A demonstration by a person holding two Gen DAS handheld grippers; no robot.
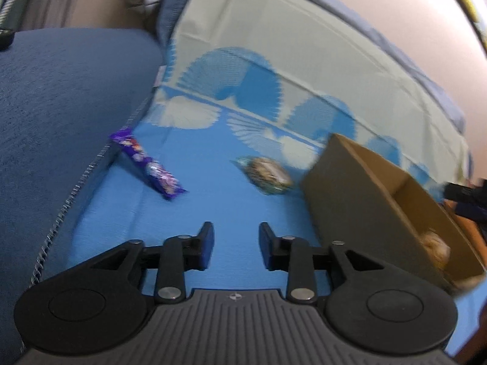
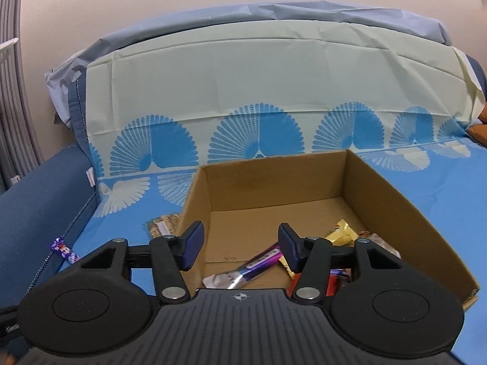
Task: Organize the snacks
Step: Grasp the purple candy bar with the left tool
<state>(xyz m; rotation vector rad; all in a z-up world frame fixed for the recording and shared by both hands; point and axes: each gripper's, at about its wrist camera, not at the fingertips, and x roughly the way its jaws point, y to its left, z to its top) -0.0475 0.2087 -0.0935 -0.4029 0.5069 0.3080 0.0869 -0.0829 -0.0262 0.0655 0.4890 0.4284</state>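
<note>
Roughly halfway: cardboard box [image 2: 380, 200] already held several snack packets [image 2: 261, 263]. Purple bar [image 1: 150, 165] and round clear pack [image 1: 266, 175] were left on the blue cloth [image 1: 213, 213]. Left tongs [image 1: 236, 248] and right tongs [image 2: 240, 248] both released, empty.

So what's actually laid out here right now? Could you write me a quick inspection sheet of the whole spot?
Surface: blue cloth with fan pattern, spread over a sofa.
Job's things: cardboard box open, holding several snack packets, among them a purple-and-silver bar and a gold wrapper; purple packet and a clear bag of snacks lie on the cloth outside it.
Clutter: nothing seen.
Tongs: left tongs open, empty, over the cloth; right tongs open, empty, over the box.
Cables: nothing seen.
Surroundings: blue sofa arm, pale wall.
</note>
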